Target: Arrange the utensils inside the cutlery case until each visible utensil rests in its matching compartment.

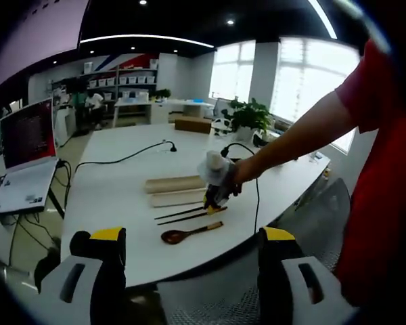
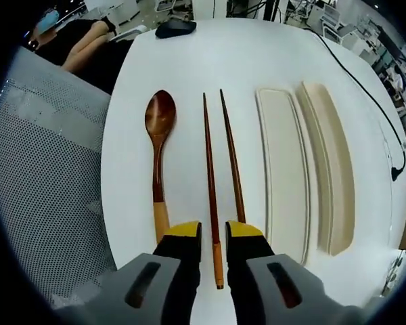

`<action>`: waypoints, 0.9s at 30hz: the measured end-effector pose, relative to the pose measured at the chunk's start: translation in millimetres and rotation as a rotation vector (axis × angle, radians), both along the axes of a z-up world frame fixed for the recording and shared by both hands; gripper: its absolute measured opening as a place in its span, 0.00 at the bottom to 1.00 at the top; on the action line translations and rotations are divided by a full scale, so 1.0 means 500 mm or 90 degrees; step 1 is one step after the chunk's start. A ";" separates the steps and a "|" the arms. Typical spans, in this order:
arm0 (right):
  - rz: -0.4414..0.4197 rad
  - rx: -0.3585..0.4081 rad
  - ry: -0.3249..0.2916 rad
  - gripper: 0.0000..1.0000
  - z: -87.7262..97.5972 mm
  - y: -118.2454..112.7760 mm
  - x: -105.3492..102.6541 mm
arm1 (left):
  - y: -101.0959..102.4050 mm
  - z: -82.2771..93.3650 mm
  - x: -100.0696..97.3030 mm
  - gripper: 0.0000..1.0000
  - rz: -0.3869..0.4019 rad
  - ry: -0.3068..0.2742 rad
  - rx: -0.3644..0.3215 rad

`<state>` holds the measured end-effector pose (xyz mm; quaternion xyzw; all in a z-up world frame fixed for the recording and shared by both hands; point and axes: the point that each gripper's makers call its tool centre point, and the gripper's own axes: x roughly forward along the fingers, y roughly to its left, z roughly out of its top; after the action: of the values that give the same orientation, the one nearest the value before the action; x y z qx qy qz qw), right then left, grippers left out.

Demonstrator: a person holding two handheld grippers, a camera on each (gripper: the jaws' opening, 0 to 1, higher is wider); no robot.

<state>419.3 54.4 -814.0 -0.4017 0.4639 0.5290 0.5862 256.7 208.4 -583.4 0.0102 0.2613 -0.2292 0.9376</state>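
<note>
1. While the right claw (image 2: pixel 214 238) hangs low over the white worktop (image 2: pixel 189 61), its two yellow-tipped jaws sit close together on either side of one chopstick (image 2: pixel 210 183), near its lighter handle end. Whether the pads are actually squeezing it I can't tell, the gap is narrow but the stick looks flat on the surface.
2. Second chopstick (image 2: pixel 233 156) lies just beside the first, nearly parallel, its handle end going under the right-hand jaw.
3. Wooden spoon (image 2: pixel 160 145) is off to the left of the chopsticks in the right gripper view, bowl pointing away from the camera, apart from them and flat on the worktop.
4. Cutlery case (image 2: pixel 284 176) is on the other side of the chopsticks: a long cream tray, with what looks like its lid (image 2: pixel 333 169) lying right next to it. Both look empty, none of the utensils are in there.
5. Left claw (image 1: pixel 193 247) is held back off the worktop edge, jaws spread wide, nothing between them.
6. From the left gripper view you can see a person's arm (image 1: pixel 304 135) in a red sleeve reaching out with the right claw down at the chopsticks, spoon nearer the edge, case behind.
7. Mesh chair (image 2: pixel 47 183) sits beside the worktop.
</note>
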 end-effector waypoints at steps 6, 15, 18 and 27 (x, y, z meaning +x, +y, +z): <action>0.009 -0.033 -0.021 0.09 -0.016 -0.006 -0.002 | -0.002 0.001 0.002 0.82 -0.005 0.001 0.004; -0.013 -0.074 0.012 0.06 -0.018 -0.004 0.015 | -0.004 0.003 0.009 0.82 -0.013 0.002 0.013; -0.017 -0.082 0.015 0.02 -0.018 -0.005 0.019 | -0.005 0.005 0.005 0.82 -0.012 0.001 0.011; 0.022 -0.088 -0.007 0.01 -0.017 -0.006 0.015 | -0.005 0.009 -0.003 0.82 -0.017 -0.002 0.019</action>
<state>426.9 51.5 -822.4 -0.4519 0.4893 0.5036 0.5502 254.9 206.0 -578.8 0.0284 0.2633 -0.2379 0.9345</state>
